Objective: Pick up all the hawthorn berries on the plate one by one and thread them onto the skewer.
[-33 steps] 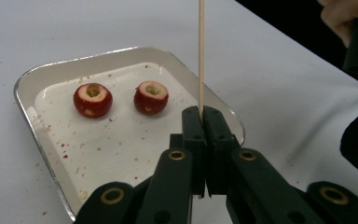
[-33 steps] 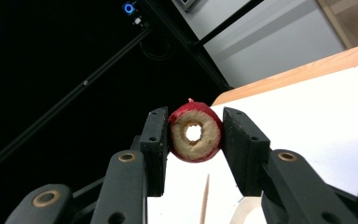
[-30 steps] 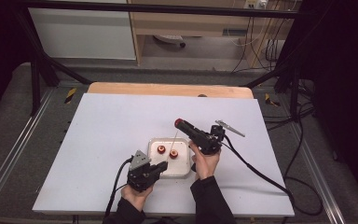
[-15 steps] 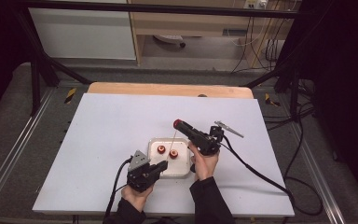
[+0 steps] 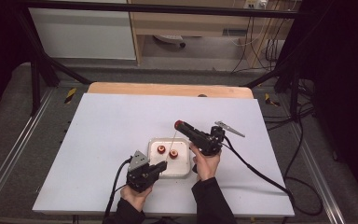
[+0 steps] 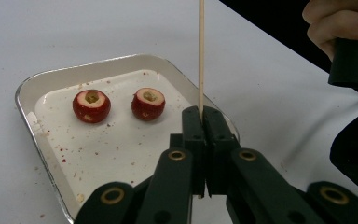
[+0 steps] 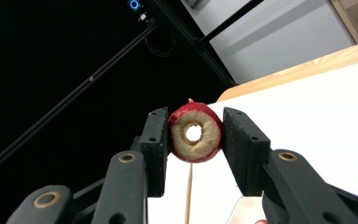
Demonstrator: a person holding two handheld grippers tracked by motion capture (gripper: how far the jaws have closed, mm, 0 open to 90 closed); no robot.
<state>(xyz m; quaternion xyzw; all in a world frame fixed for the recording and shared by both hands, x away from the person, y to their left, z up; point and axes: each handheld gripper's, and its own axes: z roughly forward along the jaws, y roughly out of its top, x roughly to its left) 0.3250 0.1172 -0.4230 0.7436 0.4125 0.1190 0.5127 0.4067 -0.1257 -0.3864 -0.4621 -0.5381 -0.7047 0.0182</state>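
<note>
Two hands work over the white table [image 5: 102,140], which carries everything from its near half, with a strip of bare wood along its far edge. Next in size is the shallow white tray [image 5: 182,171], [image 6: 42,84], sitting on the table just ahead of the person, its floor dotted with red crumbs. The right tool [image 5: 179,125], [image 7: 195,140] is held up above the tray's far side, tilted upward, its two black jaws pressed on either side of a red cored fruit [image 5: 178,124], [image 7: 195,135] that looks like a hawthorn; the right gripper view looks straight through the hole in its pale flesh. The left tool [image 5: 161,164], [image 6: 201,122] sits low at the tray's near rim with its jaws fully closed on the lower end of a thin wooden skewer [image 5: 171,145], [image 6: 201,56], which stands nearly upright and rises toward the fruit held above; in the right gripper view the skewer [image 7: 189,196] shows just under that fruit, though whether its tip touches the fruit I cannot tell. Smallest are two more cored red fruits lying side by side in the tray, holes up: the left one [image 6: 91,105], [image 5: 161,149] and the right one [image 6: 148,103], [image 5: 173,153], close together but apart.
</note>
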